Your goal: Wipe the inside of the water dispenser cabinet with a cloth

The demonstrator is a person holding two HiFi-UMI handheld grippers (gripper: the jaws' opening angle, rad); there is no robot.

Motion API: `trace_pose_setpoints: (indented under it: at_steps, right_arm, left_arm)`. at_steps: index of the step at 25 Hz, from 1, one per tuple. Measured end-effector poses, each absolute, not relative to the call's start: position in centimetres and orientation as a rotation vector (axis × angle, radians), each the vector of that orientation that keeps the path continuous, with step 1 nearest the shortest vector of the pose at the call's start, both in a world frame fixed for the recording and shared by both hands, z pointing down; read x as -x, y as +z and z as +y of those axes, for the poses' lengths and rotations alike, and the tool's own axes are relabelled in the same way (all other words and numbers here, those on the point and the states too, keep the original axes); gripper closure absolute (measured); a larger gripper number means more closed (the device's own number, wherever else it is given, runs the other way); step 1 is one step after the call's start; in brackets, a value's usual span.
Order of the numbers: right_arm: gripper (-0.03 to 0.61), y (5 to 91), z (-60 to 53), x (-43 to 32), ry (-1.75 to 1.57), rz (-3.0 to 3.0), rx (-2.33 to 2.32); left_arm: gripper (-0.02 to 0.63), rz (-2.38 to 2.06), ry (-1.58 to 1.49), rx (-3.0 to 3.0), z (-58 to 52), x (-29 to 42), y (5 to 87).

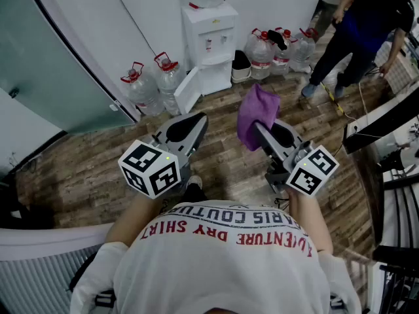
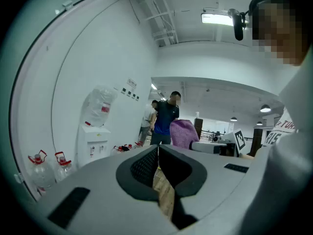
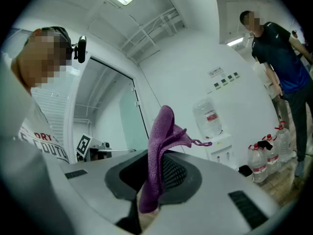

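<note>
The wearer's white shirt (image 1: 222,254) carries print that reads upside down from the head view: "DRY SHIRT" in red, and above it dark letters of which only "COUTU" and "ARIS" are clear. The red labels on the water bottles (image 1: 154,84) and the small wall sign (image 3: 222,77) are too small to read. The purple cloth (image 1: 255,113) is pinched between the jaws of the right gripper (image 1: 260,128), held in the air over the wood floor (image 1: 85,169). Its long axis runs on from the jaw tips toward the far wall, the free end bunched. It is well apart from the white water dispenser (image 1: 211,38), whose lower cabinet door (image 1: 186,91) stands open to the left. The left gripper (image 1: 198,120) is level beside it, jaws pressed together on nothing.
</note>
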State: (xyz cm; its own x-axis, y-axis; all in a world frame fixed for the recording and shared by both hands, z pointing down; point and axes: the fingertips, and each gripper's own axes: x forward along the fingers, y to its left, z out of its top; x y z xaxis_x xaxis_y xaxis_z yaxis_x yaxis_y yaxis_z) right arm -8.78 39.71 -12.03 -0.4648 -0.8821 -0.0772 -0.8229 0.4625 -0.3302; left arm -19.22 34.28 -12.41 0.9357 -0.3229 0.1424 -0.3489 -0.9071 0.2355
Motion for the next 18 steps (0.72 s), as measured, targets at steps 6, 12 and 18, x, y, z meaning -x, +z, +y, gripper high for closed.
trace_pose_setpoints:
  at_steps: [6, 12, 18]
  right_arm:
    - [0.52, -11.5, 39.5, 8.7, -0.367, 2.482, 1.462]
    - [0.52, -11.4, 39.5, 8.5, -0.358, 2.468, 1.482]
    - [0.52, -10.9, 39.4, 8.4, -0.378, 2.476, 1.475]
  left_arm:
    - [0.584, -0.506, 0.149, -2.835, 34.1, 19.0, -11.9]
    - [0.584, -0.481, 0.151, -2.846, 34.4, 18.5, -11.7]
    - [0.584, -0.473, 0.171, -2.837, 34.6, 18.2, -11.1]
